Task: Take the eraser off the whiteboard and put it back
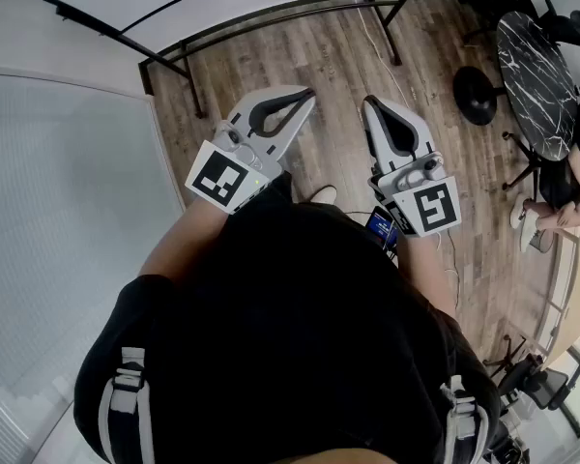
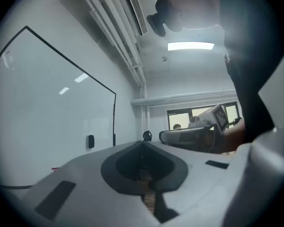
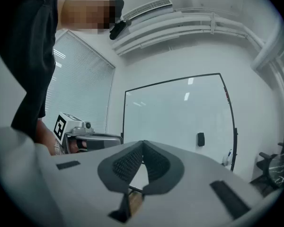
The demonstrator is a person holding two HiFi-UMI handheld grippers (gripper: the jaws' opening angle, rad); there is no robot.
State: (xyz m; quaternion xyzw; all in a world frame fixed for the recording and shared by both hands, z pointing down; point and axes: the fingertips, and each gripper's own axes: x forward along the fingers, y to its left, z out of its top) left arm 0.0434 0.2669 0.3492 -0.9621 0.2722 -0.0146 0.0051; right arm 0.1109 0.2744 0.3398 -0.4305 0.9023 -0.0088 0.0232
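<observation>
The small black eraser [image 2: 90,141] sticks to the whiteboard [image 2: 42,122] near its lower right edge, well ahead of both grippers. The right gripper view shows the same eraser [image 3: 200,139] on the whiteboard [image 3: 175,112]. My left gripper [image 1: 306,94] [image 2: 143,143] is shut with nothing between its fingers. My right gripper [image 1: 370,101] [image 3: 143,142] is also shut and empty. Both are held level and side by side in front of the person's chest, over the wooden floor [image 1: 338,56], far from the board.
A round black marble table [image 1: 536,75] with dark chairs stands at the right, and a seated person [image 1: 570,196] is at the right edge. Blinds [image 3: 80,89] cover the wall left of the board. A marker [image 3: 226,158] hangs by the board's frame.
</observation>
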